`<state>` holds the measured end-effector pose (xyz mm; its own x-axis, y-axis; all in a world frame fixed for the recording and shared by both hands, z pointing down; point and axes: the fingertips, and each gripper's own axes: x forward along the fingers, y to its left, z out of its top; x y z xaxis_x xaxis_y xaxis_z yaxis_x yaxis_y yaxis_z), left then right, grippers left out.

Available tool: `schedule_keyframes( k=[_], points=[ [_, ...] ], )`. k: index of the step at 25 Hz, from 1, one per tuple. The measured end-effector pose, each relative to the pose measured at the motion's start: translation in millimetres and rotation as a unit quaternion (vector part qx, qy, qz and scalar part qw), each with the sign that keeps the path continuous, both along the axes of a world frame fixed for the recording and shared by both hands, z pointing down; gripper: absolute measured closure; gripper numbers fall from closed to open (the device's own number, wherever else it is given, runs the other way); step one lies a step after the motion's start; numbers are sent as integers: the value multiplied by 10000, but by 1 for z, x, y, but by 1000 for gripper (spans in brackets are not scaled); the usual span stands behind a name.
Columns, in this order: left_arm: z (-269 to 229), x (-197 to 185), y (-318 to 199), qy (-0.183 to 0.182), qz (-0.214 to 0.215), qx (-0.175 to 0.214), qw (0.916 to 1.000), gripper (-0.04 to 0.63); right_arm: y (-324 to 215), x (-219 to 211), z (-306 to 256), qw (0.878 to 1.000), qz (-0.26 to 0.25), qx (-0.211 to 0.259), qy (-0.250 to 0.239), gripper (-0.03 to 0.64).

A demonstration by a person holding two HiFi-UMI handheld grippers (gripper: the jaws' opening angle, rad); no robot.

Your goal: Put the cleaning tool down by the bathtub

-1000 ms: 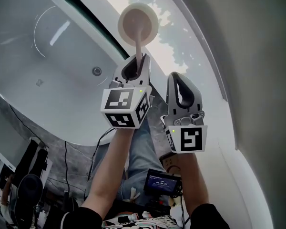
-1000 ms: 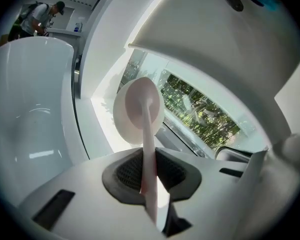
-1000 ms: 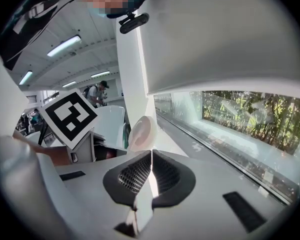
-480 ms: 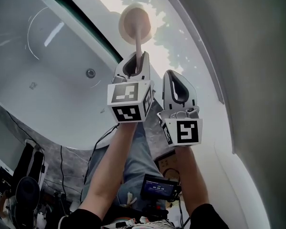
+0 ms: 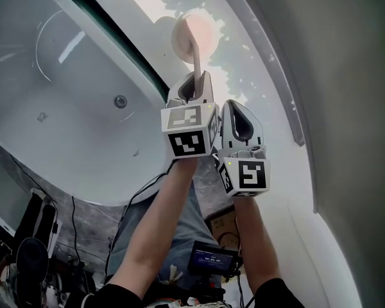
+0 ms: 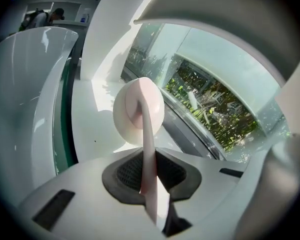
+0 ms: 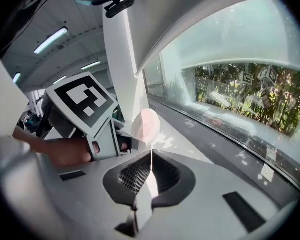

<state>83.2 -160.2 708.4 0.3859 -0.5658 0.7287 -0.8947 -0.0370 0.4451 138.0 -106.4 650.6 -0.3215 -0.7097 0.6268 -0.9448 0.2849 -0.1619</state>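
The cleaning tool has its round head over the white ledge beside the bathtub, its thin handle clamped in the left hand-held gripper. The right hand-held gripper is closed, with nothing in it. Released too high, the tool may roll into the bathtub.

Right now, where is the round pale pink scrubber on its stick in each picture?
Head view: pale pink round-headed scrubber, top centre, above the left gripper.
Left gripper view: centre, handle between the jaws.
Right gripper view: just left of centre.
Shared landmark: the white ledge beside the bathtub.
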Motion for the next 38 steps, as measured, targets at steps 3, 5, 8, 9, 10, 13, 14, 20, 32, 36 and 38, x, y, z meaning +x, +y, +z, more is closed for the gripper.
schedule_keyframes(
  k=[3, 5, 8, 9, 10, 13, 14, 20, 32, 36, 38],
  points=[
    [14, 2, -1, -71, -29, -108, 9999, 540, -2, 2, 5, 10000, -1, -19, 5, 591],
    [23, 2, -1, -137, -37, -176, 9997, 539, -3, 4, 8, 10000, 27, -32, 6, 591],
    [35, 0, 0, -222, -86, -299, 9993, 540, -2, 6, 12, 10000, 58, -60, -5, 591],
    [38, 0, 0, -237, -94, -338, 9991, 538, -1, 7, 14, 9999, 68, -77, -10, 591],
    [41, 0, 0, -251, -88, -369, 9990, 540, 0, 8, 16, 9999, 83, -95, -18, 591],
    [49, 1, -1, -323, -7, -444, 9985, 538, 4, 8, 19, 9998, 82, -119, -114, 591],
    [52, 1, -2, -349, 23, -465, 9983, 539, 4, 7, 19, 9998, 41, -112, -137, 591],
    [63, 2, -6, -395, 42, -509, 9979, 540, 9, 8, 19, 9999, -72, -129, -65, 591],
    [79, 3, 4, -493, 31, -880, 9949, 540, 15, 10, 18, 9998, -22, -186, -78, 591],
    [81, 7, 5, -288, 107, -970, 9948, 540, 15, 10, 19, 9998, -13, -164, -98, 591],
    [83, 10, 10, -239, 181, -1103, 9934, 540, 16, 10, 21, 9998, -2, -178, -98, 591]
  ],
)
